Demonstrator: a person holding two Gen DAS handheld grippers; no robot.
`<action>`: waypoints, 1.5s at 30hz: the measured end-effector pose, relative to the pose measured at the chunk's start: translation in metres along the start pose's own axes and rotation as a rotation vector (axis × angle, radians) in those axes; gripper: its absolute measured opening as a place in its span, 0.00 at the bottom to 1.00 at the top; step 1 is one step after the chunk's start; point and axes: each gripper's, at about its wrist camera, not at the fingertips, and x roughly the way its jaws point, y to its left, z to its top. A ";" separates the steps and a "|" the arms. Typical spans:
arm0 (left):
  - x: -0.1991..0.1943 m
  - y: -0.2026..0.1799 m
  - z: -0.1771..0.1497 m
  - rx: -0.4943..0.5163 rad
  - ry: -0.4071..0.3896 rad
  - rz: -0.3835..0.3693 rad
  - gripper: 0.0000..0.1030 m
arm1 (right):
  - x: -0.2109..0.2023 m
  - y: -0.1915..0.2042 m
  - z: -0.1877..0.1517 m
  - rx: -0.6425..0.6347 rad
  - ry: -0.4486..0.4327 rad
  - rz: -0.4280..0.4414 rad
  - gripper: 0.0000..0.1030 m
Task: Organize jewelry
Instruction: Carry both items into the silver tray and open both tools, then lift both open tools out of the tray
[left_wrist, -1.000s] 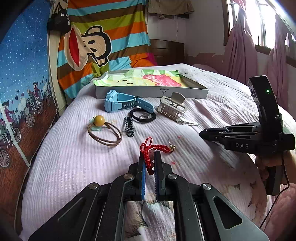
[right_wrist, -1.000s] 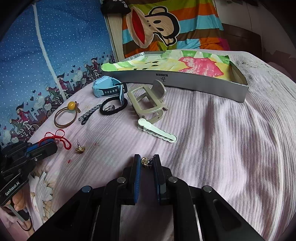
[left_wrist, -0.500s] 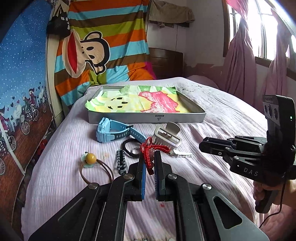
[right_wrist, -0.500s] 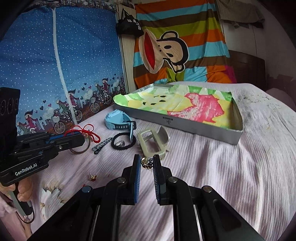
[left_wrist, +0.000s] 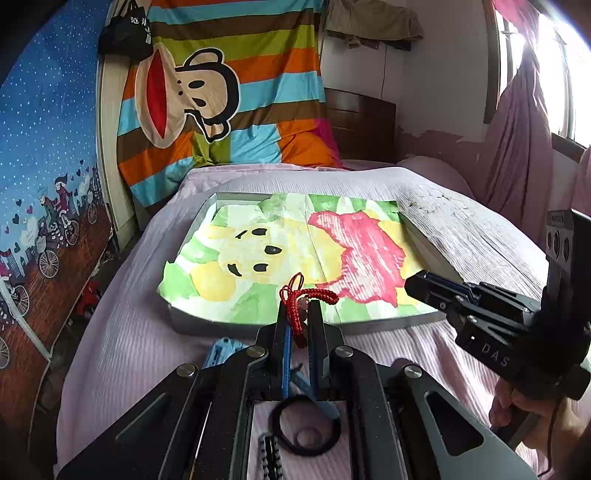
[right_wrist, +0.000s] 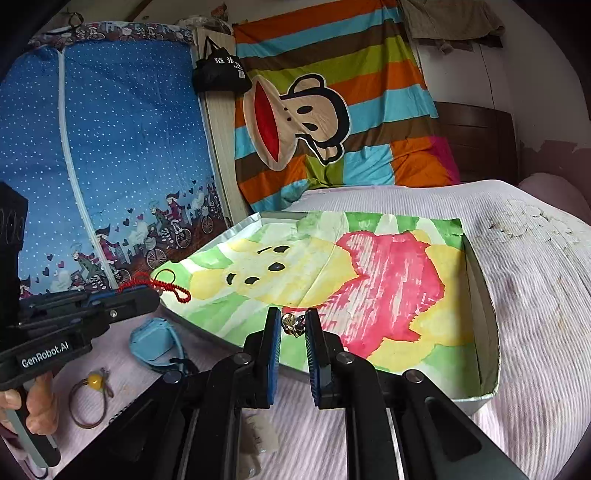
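Observation:
My left gripper (left_wrist: 299, 312) is shut on a red braided cord bracelet (left_wrist: 308, 294) and holds it just above the near rim of a shallow grey box (left_wrist: 207, 325) lined with colourful cartoon paper. The bracelet also shows in the right wrist view (right_wrist: 168, 286). My right gripper (right_wrist: 291, 323) is shut on a small gold earring (right_wrist: 291, 324), held over the box's near edge (right_wrist: 258, 352). The left gripper (right_wrist: 144, 299) and the right gripper (left_wrist: 413, 284) each show in the other's view.
On the pink bedspread in front of the box lie a blue watch (right_wrist: 153, 343), a brown hair tie with a yellow bead (right_wrist: 90, 397), a black hair ring (left_wrist: 306, 424) and a dark braided strap (left_wrist: 271, 458). A striped monkey blanket (left_wrist: 221, 103) hangs behind.
Both grippers have risen from the bedspread and moved forward to the box, the left one carrying the red bracelet and the right one the earring. The loose items now lie under them.

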 end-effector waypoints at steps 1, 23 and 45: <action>0.009 0.003 0.004 -0.009 0.011 0.004 0.06 | 0.007 -0.003 0.001 0.004 0.017 0.000 0.12; 0.075 0.020 0.000 -0.102 0.147 0.049 0.19 | 0.032 -0.032 -0.008 0.116 0.130 -0.060 0.40; -0.103 0.002 -0.046 -0.139 -0.283 0.163 0.95 | -0.129 0.022 -0.027 -0.041 -0.235 -0.199 1.00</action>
